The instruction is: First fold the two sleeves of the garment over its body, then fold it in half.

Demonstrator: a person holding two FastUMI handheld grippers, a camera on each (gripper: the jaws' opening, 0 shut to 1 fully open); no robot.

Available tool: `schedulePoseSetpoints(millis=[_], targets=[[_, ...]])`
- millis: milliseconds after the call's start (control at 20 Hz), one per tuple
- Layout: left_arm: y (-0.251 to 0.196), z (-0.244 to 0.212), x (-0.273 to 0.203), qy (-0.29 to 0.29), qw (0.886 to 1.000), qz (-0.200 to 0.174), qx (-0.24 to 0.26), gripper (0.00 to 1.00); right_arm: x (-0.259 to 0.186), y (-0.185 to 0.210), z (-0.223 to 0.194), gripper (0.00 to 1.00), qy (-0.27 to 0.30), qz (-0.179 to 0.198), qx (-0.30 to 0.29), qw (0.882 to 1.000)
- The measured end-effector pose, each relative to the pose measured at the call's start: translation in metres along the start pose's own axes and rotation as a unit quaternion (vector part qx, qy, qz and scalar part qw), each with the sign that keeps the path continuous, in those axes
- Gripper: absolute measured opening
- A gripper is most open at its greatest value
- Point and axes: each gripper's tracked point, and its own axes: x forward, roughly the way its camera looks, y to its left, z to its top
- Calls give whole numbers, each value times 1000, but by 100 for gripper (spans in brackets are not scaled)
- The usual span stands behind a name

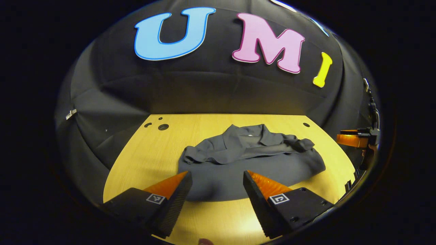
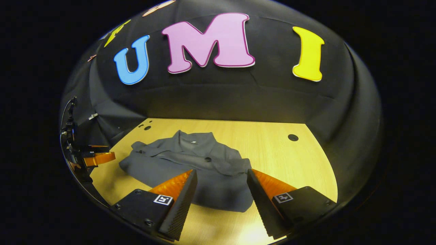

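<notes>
Left gripper view, garment (image 1: 248, 160) on table (image 1: 143, 160), fingers (image 1: 177, 190) apart

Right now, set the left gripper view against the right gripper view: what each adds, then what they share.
Left gripper view: left gripper open above the garment's near hem; right gripper at the right edge. Right gripper view: right gripper's own open fingers; left gripper at the left edge; a dark button on the garment. Shared: the grey garment, collar farthest, on the wooden table.

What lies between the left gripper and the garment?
Nothing: in the left gripper view the left gripper hangs open over the garment's near hem, with bare table below.
</notes>
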Motion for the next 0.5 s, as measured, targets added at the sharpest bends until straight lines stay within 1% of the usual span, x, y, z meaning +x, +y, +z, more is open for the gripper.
schedulePoseSetpoints(millis=[200, 350, 500], targets=[[-19, -9, -33, -10, 1000, -4, -7, 95, -23, 23, -8, 91, -5, 23, -4, 1000], [-32, -25, -48, -5, 1000, -4, -2, 95, -37, 34, -24, 91, 7, 34, -16, 999], [-33, -33, -59, -4, 1000, 13, -10, 95, -42, 39, -41, 92, 23, 45, -27, 998]])
